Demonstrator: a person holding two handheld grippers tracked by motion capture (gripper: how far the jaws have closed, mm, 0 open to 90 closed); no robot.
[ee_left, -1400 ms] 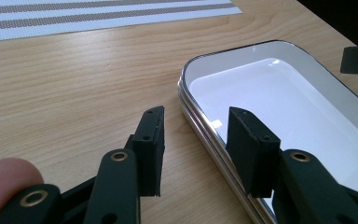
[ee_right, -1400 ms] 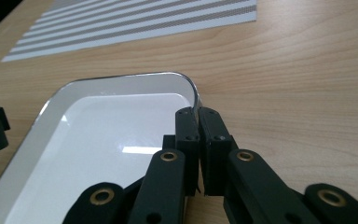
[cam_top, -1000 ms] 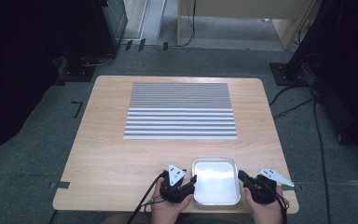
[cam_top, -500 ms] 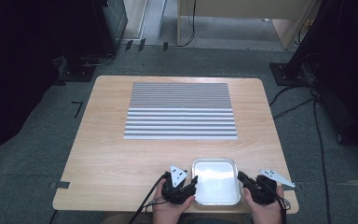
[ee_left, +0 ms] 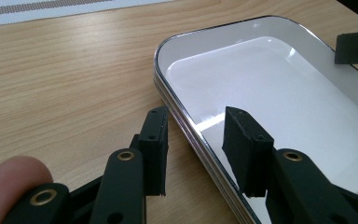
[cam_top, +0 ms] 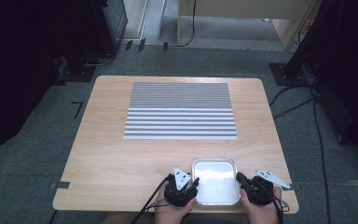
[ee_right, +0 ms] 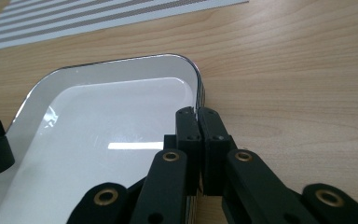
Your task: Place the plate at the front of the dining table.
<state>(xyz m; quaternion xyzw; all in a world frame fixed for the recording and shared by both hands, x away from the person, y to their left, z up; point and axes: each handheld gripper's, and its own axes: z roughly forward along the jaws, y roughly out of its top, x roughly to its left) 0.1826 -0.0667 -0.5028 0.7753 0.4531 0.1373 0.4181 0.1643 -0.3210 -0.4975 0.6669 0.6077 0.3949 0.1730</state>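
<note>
Closing in on the tray's left rim since the earlier frame: jaws of the left gripper (ee_left: 193,154), narrowed but not yet pressing, one pad outside on the wood, the other inside over the white floor, rim between them with a gap on each side. Otherwise unmoved, both hands and the tray (cam_top: 216,201) alike. Seated at the near edge of the wooden table (cam_top: 121,158), just short of the person's hands, well apart from the striped grey mat (cam_top: 181,111) at the table's middle: a shallow rectangular metal tray with rounded corners, nothing in it. Clamped on the tray's right rim near its far corner: the right gripper (ee_right: 199,116), pads pinched together with the thin wall (ee_right: 196,88) between them. Seen from above, left gripper (cam_top: 191,185) and right gripper (cam_top: 239,179) flanking the tray, a hand behind each, cables trailing off the near edge. Visible at the left gripper view's lower corner, a blurred fingertip (ee_left: 9,179)
</note>
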